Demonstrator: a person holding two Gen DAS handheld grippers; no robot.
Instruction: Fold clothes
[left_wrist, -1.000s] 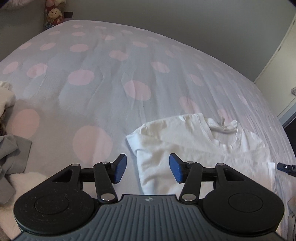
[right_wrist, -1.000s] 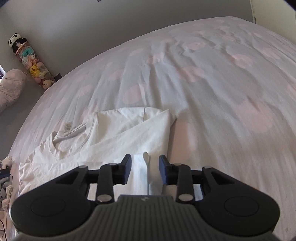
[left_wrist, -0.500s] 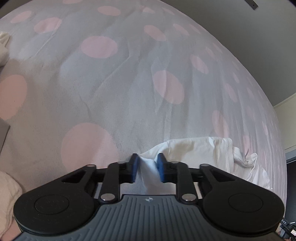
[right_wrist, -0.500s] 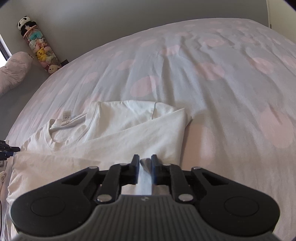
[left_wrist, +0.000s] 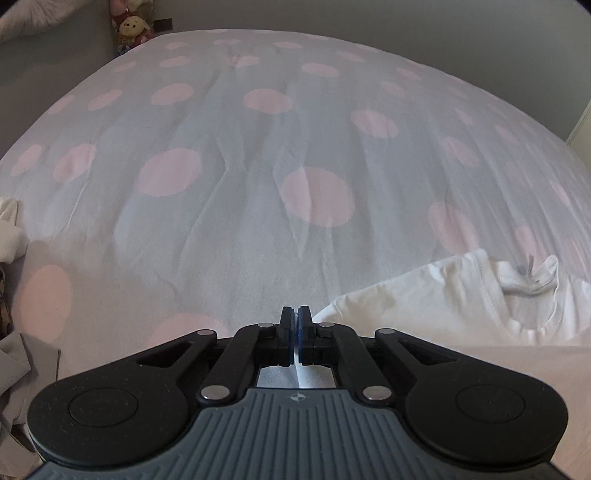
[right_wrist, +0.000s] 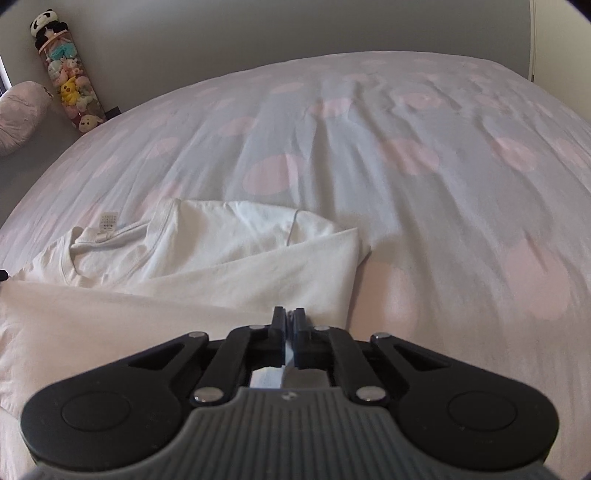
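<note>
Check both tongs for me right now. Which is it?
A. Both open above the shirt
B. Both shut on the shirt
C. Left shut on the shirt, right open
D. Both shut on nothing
B: the left tongs and right tongs each have their jaws pressed together with white fabric of the shirt showing between them.

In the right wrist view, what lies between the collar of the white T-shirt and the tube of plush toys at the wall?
Only bare dotted bedsheet lies between the T-shirt collar and the toy tube; the right wrist view shows it.
</note>
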